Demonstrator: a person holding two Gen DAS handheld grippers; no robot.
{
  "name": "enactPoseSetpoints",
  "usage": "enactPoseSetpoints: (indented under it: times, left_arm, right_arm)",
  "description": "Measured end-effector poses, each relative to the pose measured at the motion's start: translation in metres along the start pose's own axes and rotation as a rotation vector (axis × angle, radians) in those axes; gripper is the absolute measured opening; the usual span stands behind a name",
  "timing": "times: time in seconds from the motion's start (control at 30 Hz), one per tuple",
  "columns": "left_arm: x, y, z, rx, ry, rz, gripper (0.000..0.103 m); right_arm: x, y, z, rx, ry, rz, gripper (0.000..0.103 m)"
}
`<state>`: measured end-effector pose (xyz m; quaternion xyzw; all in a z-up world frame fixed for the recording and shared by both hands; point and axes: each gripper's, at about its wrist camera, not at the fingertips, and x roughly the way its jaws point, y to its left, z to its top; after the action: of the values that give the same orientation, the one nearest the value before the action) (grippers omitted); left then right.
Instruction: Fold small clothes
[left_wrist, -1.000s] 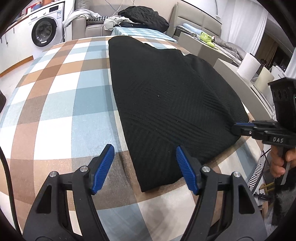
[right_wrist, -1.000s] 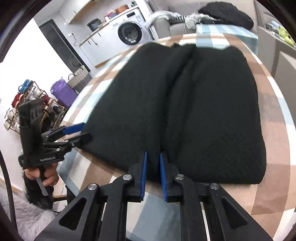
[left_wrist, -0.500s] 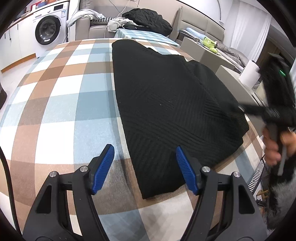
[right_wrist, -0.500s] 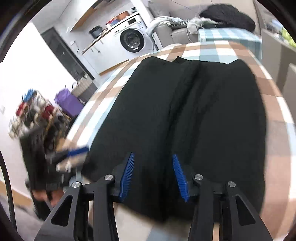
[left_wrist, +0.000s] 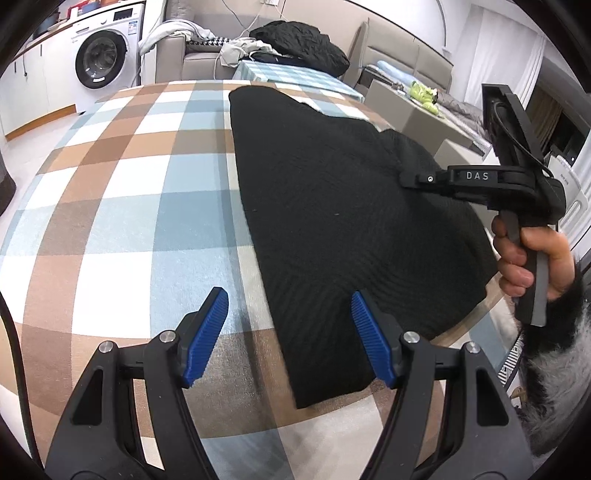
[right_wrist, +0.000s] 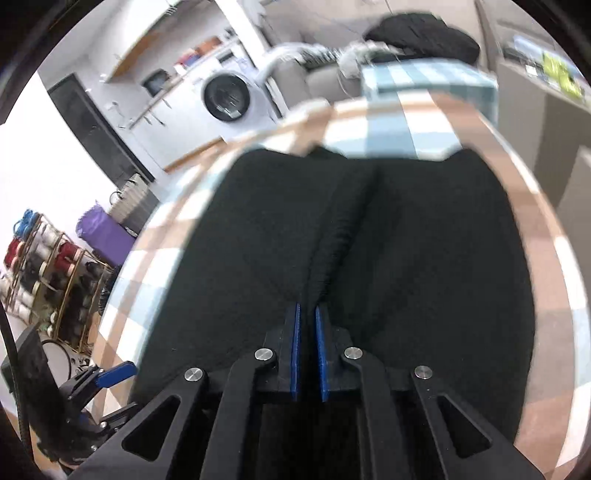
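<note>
Black knit garment (left_wrist: 332, 206) lies spread flat on my desk, which has a checked cloth (left_wrist: 122, 192) of blue, brown and white squares. It fills the right half of the cloth when I look along my left gripper (left_wrist: 290, 336), and its near corner pokes out toward me between my two blue pads. My left jaws stand wide open and press on nothing; one pad hangs over the bare cloth and the other over the edge of the knit. My right gripper (right_wrist: 307, 350) is down over the near part of the knit, and its jaws are pulled almost all the way together, with a raised ridge of the black knit (right_wrist: 328, 258) running up to the thin gap between them. I think they pinch that ridge, though the view is blurry there. From my left side I can see my right hand (left_wrist: 532, 258) wrapped around the handle of the right gripper, with a fuzzy grey and black sleeve (left_wrist: 554, 373) behind it. Far back there is a white washing machine (left_wrist: 107, 55), a grey sofa (left_wrist: 184, 59) with a heap of clothes (left_wrist: 303, 42) on it, and a second small desk with the same checked cloth. Off to the side of my right view is a rack with rolls of thread (right_wrist: 40, 266).
</note>
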<state>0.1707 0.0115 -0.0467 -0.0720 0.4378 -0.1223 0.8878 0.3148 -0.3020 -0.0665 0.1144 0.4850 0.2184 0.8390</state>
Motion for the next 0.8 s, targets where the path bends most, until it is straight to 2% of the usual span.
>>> enactPoseSetpoints:
  times: [0.13,0.2,0.23,0.3,0.37,0.5,0.57,0.6,0.67,0.8]
  left_arm:
    - [0.0,0.0,-0.005,0.007,0.011,-0.003,0.067]
    - [-0.001,0.001,-0.007,0.007,0.012,-0.001,0.067]
    - [-0.001,0.001,-0.007,0.003,0.013,-0.002,0.067]
    - [-0.001,0.002,-0.008,-0.002,0.014,-0.008,0.067]
    - [-0.001,0.003,-0.007,0.0,0.012,-0.01,0.067]
    - [-0.002,0.002,-0.005,0.002,0.006,-0.005,0.067]
    - [0.0,0.004,-0.005,-0.009,0.006,-0.013,0.067]
    - [0.001,0.006,-0.005,-0.016,0.009,-0.012,0.067]
    - [0.004,0.009,-0.004,-0.03,0.014,-0.011,0.067]
    - [0.013,0.012,0.003,-0.055,0.024,-0.002,0.067]
  right_arm:
    - [-0.012,-0.006,-0.021,0.032,0.026,0.092,0.019]
    - [-0.026,-0.006,-0.045,0.037,0.051,0.175,0.02]
    - [-0.032,-0.004,-0.055,0.023,0.056,0.185,0.02]
    - [-0.045,0.0,-0.077,-0.022,0.061,0.172,0.02]
    - [-0.057,0.004,-0.092,-0.057,0.012,0.147,0.006]
    - [-0.064,0.005,-0.099,-0.065,0.0,0.112,0.006]
    - [-0.054,-0.002,-0.101,-0.042,0.062,0.071,0.011]
    - [-0.05,0.005,-0.101,-0.03,0.055,0.083,0.014]
    - [-0.06,0.005,-0.097,-0.024,0.023,0.084,0.024]
    - [-0.093,-0.005,-0.09,-0.017,-0.096,0.005,0.037]
